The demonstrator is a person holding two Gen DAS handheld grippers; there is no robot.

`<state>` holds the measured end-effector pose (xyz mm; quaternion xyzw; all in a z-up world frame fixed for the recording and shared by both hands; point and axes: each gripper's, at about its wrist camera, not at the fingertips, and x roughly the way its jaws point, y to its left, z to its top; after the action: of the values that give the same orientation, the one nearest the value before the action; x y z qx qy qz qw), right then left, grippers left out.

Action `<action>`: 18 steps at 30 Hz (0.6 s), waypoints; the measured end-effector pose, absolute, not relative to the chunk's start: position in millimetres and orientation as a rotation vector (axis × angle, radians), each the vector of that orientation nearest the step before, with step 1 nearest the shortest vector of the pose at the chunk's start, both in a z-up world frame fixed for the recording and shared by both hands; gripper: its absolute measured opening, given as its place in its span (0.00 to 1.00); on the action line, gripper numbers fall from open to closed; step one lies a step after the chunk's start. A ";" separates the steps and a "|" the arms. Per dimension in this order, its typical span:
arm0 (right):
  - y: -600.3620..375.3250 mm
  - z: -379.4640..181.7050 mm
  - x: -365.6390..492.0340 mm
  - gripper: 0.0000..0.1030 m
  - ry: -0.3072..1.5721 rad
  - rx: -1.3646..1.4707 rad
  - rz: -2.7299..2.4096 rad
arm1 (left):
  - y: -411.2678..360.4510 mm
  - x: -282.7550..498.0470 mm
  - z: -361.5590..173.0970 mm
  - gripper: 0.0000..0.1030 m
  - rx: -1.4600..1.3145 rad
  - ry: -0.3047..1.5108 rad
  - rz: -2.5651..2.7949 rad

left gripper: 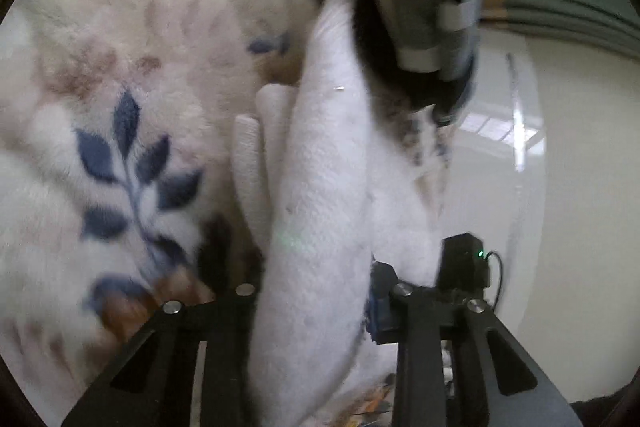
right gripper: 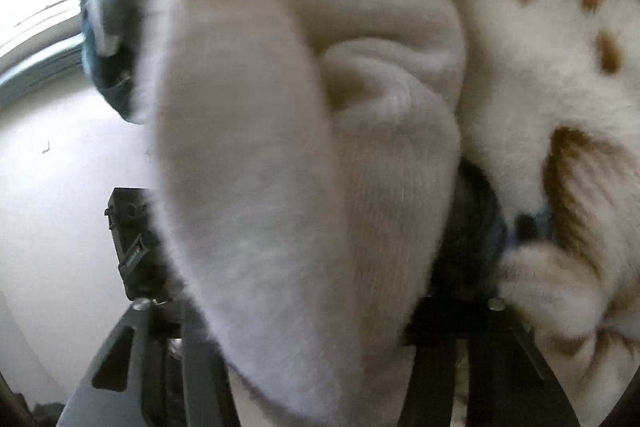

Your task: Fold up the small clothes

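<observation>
From my left gripper (left gripper: 320, 291) I see a white sock (left gripper: 320, 187) running up between its jaws; they seem clenched on it, though the cloth hides the tips. Left of the sock lies a fleece blanket (left gripper: 120, 87) with blue leaf prints, and right of the sock shows the pale table (left gripper: 580, 187). Above the sock, the other gripper reaches in, blurred.

From my right gripper (right gripper: 320, 307) the sock (right gripper: 248, 147) fills the middle, folded into thick soft lobes and passing between the jaws; I cannot tell if they grip it, since the cloth covers the fingertips. The blanket (right gripper: 540, 67), here with brown prints, is pressed against the sock's right side. The table (right gripper: 72, 187) shows left of the sock.
</observation>
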<state>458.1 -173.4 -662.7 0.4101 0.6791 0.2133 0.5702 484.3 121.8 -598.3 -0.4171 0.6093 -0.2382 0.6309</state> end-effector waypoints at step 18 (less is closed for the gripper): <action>-182.2 -393.3 599.6 0.47 1.205 0.766 0.626 | 109.9 666.2 -369.1 0.26 -0.795 1.042 -0.672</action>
<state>599.6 -182.2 -393.3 0.3456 0.5433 0.2822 0.7112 666.2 109.9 -369.1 -0.3626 0.4751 -0.3064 0.7409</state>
